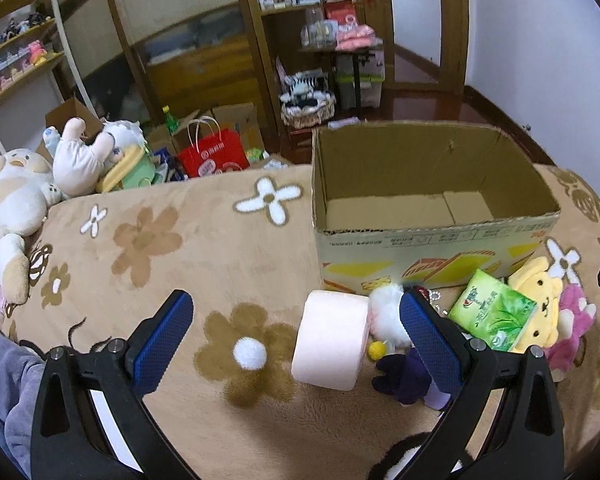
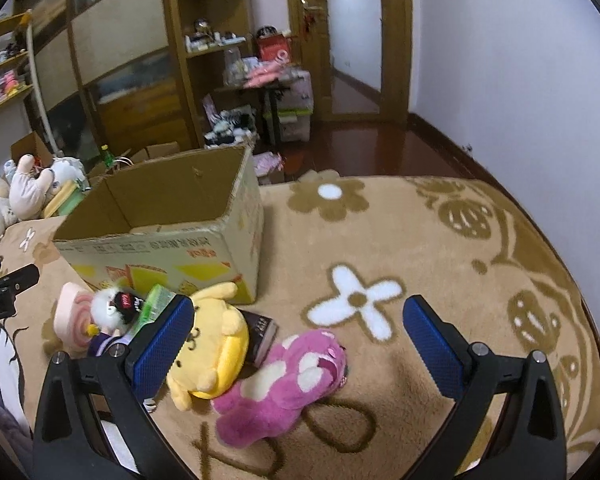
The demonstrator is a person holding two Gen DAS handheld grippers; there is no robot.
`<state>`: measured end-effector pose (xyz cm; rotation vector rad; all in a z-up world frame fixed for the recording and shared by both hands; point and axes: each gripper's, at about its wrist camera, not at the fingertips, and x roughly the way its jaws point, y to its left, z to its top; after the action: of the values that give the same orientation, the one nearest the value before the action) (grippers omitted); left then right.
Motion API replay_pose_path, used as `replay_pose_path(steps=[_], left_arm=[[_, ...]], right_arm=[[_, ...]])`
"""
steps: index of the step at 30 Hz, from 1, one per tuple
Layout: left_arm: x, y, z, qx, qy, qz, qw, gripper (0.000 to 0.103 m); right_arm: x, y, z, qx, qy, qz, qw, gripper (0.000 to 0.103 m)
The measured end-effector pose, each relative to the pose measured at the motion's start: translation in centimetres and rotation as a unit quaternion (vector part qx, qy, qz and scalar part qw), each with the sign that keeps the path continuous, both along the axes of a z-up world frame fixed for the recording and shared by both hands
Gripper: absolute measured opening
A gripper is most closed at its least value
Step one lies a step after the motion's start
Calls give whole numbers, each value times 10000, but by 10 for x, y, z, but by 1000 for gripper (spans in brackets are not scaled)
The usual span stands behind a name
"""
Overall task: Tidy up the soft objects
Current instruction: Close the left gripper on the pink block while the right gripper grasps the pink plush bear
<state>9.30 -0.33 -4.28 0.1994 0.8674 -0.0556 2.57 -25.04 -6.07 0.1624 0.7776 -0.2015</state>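
Beige plush blanket [image 1: 228, 248] with brown and white flowers covers the whole working surface. On it, at twelve to one o'clock in the left wrist view, stands an open cardboard box [image 1: 432, 184], empty inside, its printed front facing the cameras.

Just in front of the box lies a cluster of soft things. Largest is a pink plush bear [image 2: 288, 380], lying on its side at six o'clock in the right wrist view, touching a yellow plush dog [image 2: 212, 344] at its nine o'clock. A pale pink roll [image 1: 332, 344] sits left of the cluster, with a white fluffy doll [image 1: 388, 312] against its three o'clock side, and a green tissue pack [image 1: 494, 310] leans between doll and dog. A small white pompom [image 1: 250, 354] lies alone at the roll's nine o'clock.

Both claws are spread wide and hold nothing. The left gripper [image 1: 296, 336] hovers with the roll between its blue pads; the right gripper [image 2: 300, 340] brackets the bear and the dog.

The likely step is a first pick. To do it well, centre one toy only between the pads, close on its thickest part, lift clear of its neighbours, then release over the box's open top.
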Motion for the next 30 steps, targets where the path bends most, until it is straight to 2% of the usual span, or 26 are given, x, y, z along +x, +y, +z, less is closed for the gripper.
replay_pose_path(steps=[5, 11, 16, 21, 24, 26, 28, 30], left_arm=[[14, 3, -18, 17, 521, 17, 9986, 102], [24, 2, -38, -67, 915, 5, 9958, 102], [29, 0, -53, 60, 1167, 72, 9931, 102], [31, -4, -62, 177, 1240, 16, 9921, 102], [30, -5, -66, 168, 1289, 35, 9915, 101], [28, -8, -67, 208, 1268, 2, 9917, 97], [28, -10, -68, 245, 1263, -25, 9917, 90], [28, -10, -69, 170, 1288, -45, 9915, 86]], right_arm=[[5, -8, -12, 148, 258, -134, 9995, 103], [12, -11, -25, 289, 535, -227, 9979, 103], [16, -8, -39, 352, 801, -233, 9959, 103], [17, -2, -41, 64, 901, -278, 9955, 103], [17, -2, -44, 129, 982, -287, 9947, 91], [16, -4, -47, 189, 1020, -306, 9941, 90], [15, -5, -47, 281, 1007, -335, 9940, 82], [13, -7, -46, 331, 946, -372, 9943, 81]])
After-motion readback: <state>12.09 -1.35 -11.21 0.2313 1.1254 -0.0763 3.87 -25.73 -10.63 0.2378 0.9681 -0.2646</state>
